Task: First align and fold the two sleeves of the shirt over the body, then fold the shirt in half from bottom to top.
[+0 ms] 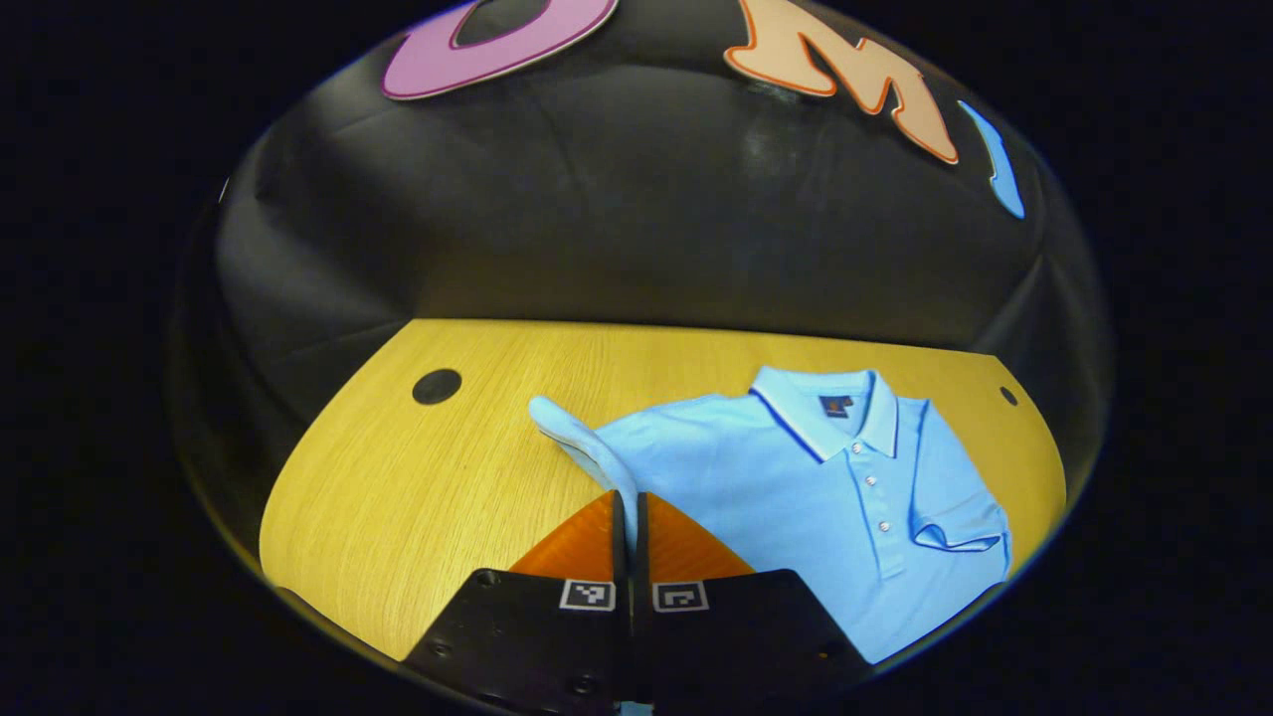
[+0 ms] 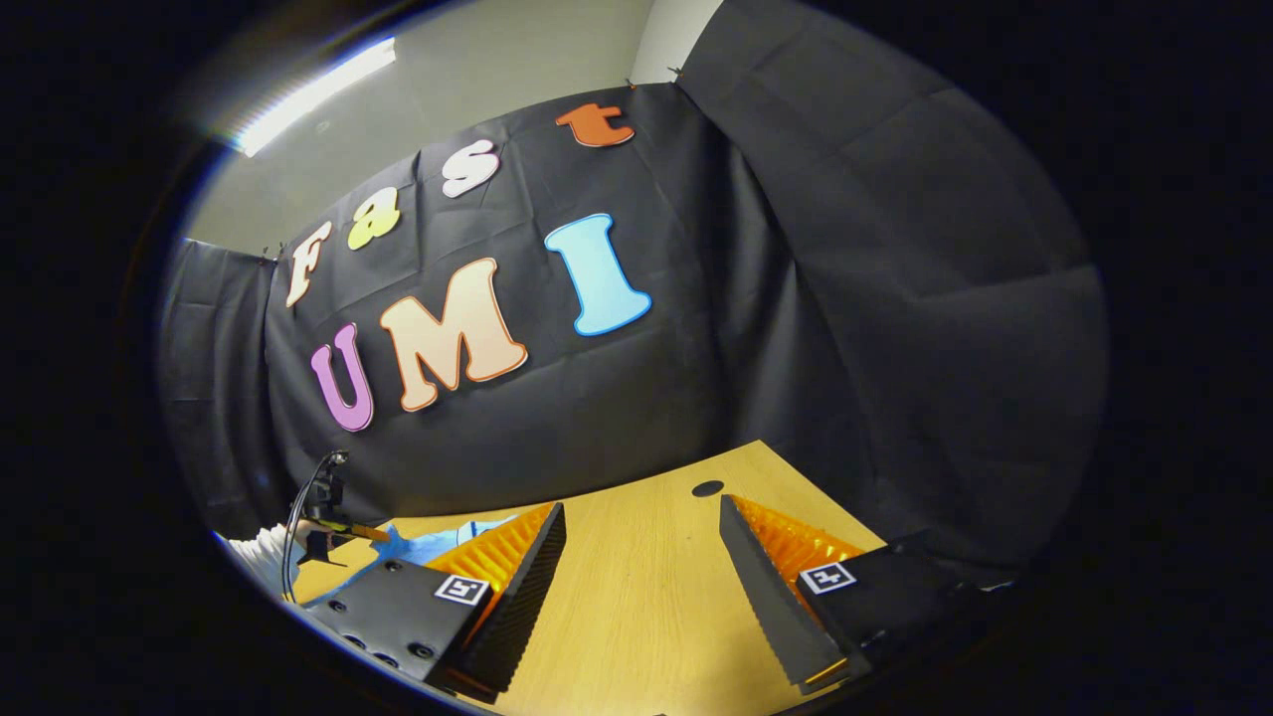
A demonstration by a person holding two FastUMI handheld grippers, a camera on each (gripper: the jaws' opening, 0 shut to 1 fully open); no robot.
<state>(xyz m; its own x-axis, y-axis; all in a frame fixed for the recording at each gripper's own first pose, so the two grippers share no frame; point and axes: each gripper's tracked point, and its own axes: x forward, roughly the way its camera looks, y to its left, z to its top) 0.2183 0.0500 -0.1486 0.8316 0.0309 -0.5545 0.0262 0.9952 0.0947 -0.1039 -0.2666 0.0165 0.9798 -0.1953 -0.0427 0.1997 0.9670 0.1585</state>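
left gripper view: the left hand-held gripper [image 1: 630, 512] is closed to a narrow slit, pinching the sleeve [image 1: 582, 443] of the shirt [image 1: 796, 487], which lies flat on the counter [image 1: 418, 477], collar toward the booth wall. the shirt body lies ahead and to the right of the fingers, so the fold carries the sleeve rightward over the body. right gripper view: the right hand-held gripper [image 2: 641, 587] hangs wide apart, holding nothing, over bare counter [image 2: 646, 617]. the shirt [image 2: 438, 545] appears at the far left, so the left gripper is judged nearer.
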